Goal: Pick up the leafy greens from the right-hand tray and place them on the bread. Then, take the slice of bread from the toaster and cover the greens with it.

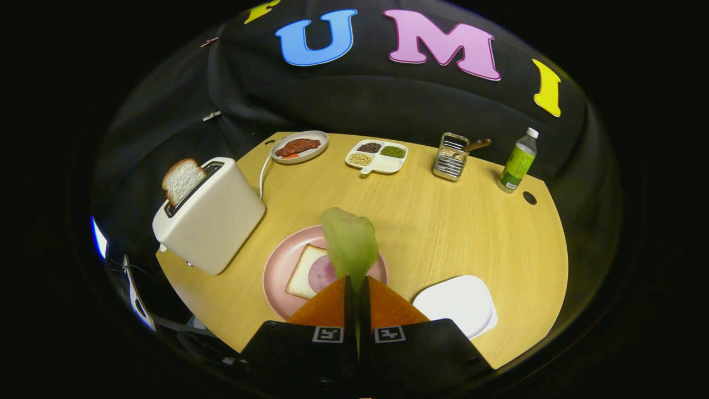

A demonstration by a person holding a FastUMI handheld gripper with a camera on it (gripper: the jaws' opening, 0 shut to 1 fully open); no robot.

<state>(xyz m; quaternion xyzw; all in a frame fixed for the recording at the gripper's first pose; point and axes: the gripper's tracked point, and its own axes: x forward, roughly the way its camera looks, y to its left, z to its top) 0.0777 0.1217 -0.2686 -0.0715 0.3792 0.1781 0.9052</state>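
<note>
My gripper [357,284] is shut on a pale green leaf [350,244], which sticks out ahead of the fingertips and hangs over a pink plate [277,266]. On that plate lies a slice of bread [302,272] with a round pink slice of meat [322,272] on top, partly hidden by the leaf. A white toaster [213,219] stands to the left of the plate, with a slice of bread [181,180] poking up out of its slot. To the right of the fingers sits a white tray [457,303] with nothing on it.
Along the far side of the round wooden table [471,233] stand a plate with meat [299,147], a divided dish of beans [376,155], a metal rack [451,157] and a green bottle [518,162]. The toaster's cord [262,176] runs back.
</note>
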